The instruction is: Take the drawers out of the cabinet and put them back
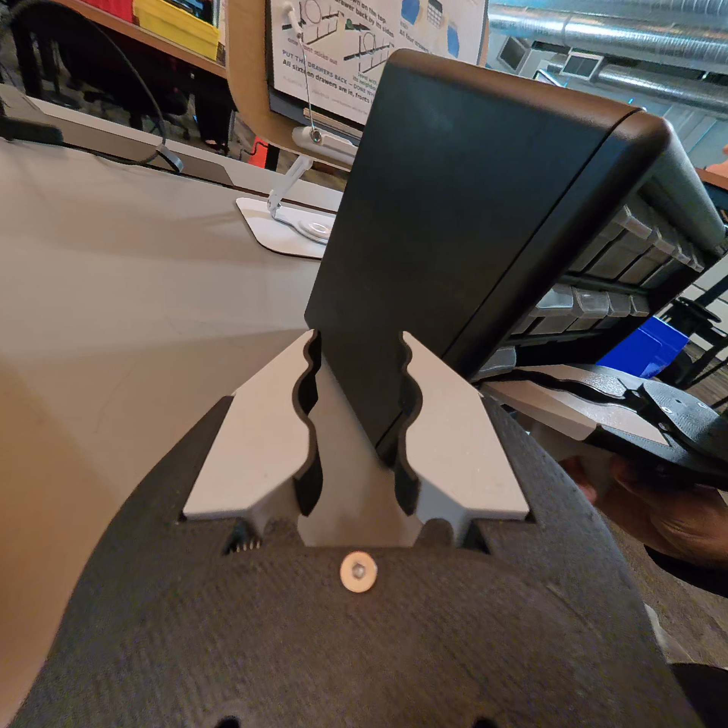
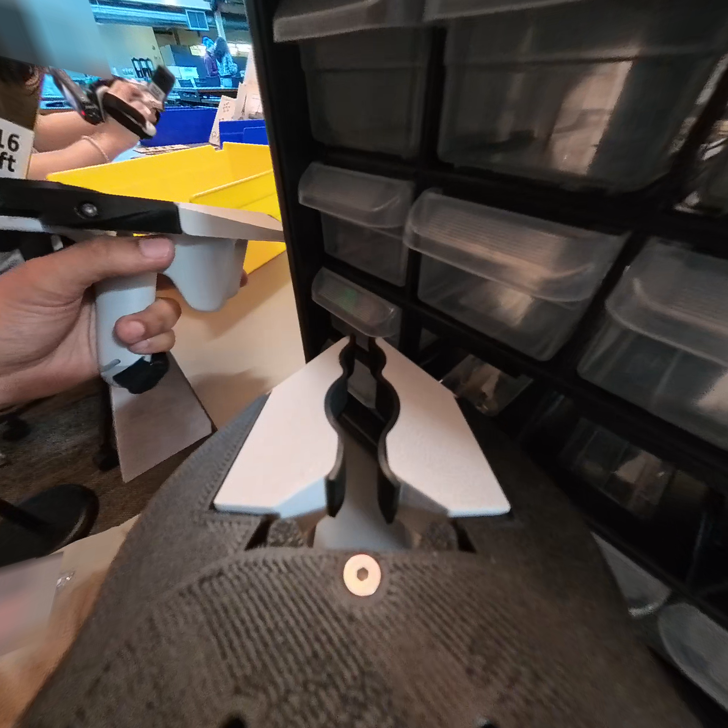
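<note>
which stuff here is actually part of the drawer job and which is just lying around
Job: black cabinet, its clear drawers, left gripper open against the cabinet's side, right gripper at a small drawer's handle.

Lying about: yellow bin, white stand, blue bin.

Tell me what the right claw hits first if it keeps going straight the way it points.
Most likely the clear drawer handle in the cabinet's left column. The right claw points right below that lip, tips slightly apart. Depth is unclear; it may already touch it.
</note>
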The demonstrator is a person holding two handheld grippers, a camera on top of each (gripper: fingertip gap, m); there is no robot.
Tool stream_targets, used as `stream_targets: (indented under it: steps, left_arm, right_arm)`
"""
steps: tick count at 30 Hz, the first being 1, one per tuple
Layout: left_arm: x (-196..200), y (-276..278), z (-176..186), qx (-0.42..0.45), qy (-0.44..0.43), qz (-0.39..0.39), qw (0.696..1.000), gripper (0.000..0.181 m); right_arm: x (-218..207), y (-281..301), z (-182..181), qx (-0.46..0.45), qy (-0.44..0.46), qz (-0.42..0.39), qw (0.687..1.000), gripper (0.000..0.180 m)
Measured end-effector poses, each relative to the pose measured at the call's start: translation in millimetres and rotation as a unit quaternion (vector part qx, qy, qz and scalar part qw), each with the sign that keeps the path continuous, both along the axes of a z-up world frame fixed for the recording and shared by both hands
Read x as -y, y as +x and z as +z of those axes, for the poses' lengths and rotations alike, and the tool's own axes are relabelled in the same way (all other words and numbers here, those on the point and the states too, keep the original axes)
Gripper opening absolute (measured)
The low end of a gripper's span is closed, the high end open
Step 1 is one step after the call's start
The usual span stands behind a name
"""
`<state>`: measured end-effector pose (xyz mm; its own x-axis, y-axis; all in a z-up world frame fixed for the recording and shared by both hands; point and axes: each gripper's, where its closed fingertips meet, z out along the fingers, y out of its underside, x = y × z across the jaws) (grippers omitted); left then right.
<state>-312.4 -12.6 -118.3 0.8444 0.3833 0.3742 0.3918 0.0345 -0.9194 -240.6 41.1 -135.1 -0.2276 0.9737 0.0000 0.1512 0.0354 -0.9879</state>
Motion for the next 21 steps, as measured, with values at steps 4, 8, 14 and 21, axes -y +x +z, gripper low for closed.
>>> stream_targets:
  steps: [4, 8, 14, 21]
  left_arm:
    - [3, 1, 0, -0.004, -0.002, 0.002, 1.000, 0.036]
    - [4, 2, 1, -0.013, -0.004, 0.001, 1.000, 0.037]
    - [5, 4, 7, -0.032, -0.001, -0.003, 0.999, 0.034]
    - [15, 8, 30, -0.058, 0.031, -0.005, 0.998, 0.023]
  right_arm:
    - [4, 2, 0, 0.002, 0.001, 0.014, 1.000, 0.017]
    - [12, 10, -7, 0.019, 0.006, 0.055, 0.998, 0.038]
    - [37, 32, -6, 0.026, -0.007, 0.160, 0.987, 0.047]
    - [52, 41, -7, 0.039, -0.013, 0.196, 0.980, 0.043]
